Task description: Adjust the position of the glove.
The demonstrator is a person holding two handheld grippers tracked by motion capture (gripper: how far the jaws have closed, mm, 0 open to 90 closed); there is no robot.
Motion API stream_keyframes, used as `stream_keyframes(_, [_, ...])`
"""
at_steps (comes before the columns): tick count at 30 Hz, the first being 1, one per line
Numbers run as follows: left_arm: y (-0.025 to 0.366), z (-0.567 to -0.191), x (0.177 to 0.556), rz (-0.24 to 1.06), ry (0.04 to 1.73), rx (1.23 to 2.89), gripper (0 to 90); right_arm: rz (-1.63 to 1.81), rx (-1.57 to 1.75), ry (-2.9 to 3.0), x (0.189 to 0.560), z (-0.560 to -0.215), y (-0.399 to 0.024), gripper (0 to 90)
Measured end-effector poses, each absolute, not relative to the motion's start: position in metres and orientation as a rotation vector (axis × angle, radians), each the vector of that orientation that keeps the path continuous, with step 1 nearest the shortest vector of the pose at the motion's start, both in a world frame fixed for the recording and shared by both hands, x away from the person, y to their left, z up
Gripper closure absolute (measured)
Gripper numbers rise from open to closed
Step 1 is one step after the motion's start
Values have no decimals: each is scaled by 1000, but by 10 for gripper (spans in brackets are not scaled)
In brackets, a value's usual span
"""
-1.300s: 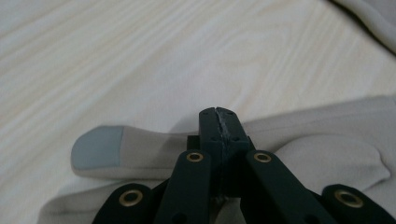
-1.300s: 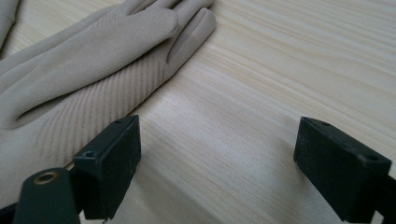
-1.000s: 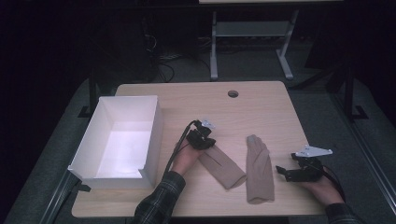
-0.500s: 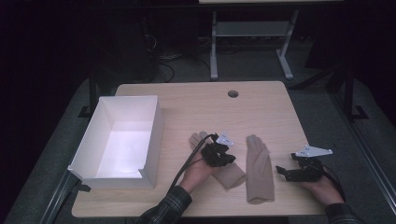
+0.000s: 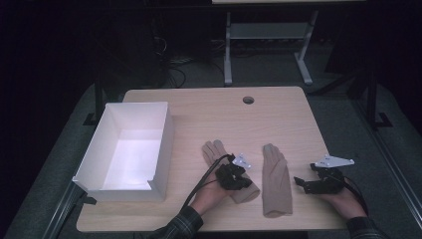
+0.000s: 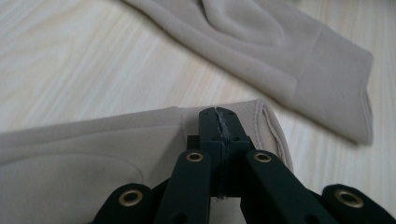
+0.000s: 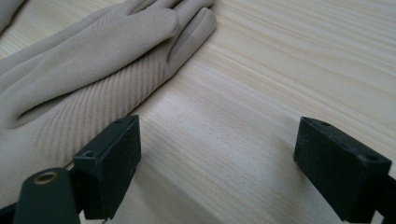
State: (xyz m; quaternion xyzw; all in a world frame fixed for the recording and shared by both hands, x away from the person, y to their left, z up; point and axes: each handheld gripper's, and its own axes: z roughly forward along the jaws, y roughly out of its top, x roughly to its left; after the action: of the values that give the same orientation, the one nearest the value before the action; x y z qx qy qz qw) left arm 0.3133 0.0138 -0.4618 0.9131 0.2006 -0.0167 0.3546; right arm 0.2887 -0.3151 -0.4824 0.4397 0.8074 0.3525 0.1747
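Two beige gloves lay on a wooden table, a white box at nine o'clock. The left gripper was clamped on the left glove cuff, probably to lift it. The right gripper, jaws apart, rested at three o'clock of the right glove.

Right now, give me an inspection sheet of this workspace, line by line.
Surface: light wooden table with a round hole near its far edge.
Job's things: two beige gloves lying flat, left glove and right glove, apart from each other.
Clutter: open white box on the table's left side, nothing seen inside.
Grippers: left gripper with jaws shut, over the left glove's cuff edge; whether it pinches cloth cannot be told. Right gripper open, over bare table beside the right glove.
Cables: black cable trails from the left gripper; more lie on the floor.
Surroundings: dark room, grey metal stand behind the table.
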Motion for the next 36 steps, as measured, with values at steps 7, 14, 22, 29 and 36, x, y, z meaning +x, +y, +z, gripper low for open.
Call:
stream_keyframes(7, [35, -459, 304, -30, 531, 2389, 898, 999, 1246, 2288, 289, -482, -315, 146])
stream_keyframes(14, [65, -457, 298, -29, 576, 2396, 898, 999, 1246, 2288, 289, -482, -315, 146])
stream_keyframes(22, [95, -454, 287, -3, 618, 2421, 897, 999, 1247, 2287, 289, -482, -315, 145])
stream_keyframes(29, [103, -447, 285, 49, 658, 2378, 836, 999, 1248, 2286, 289, -482, -315, 145])
stream_keyframes(36, [109, -435, 306, 173, 772, 2295, 744, 999, 1248, 2286, 289, -482, -315, 145])
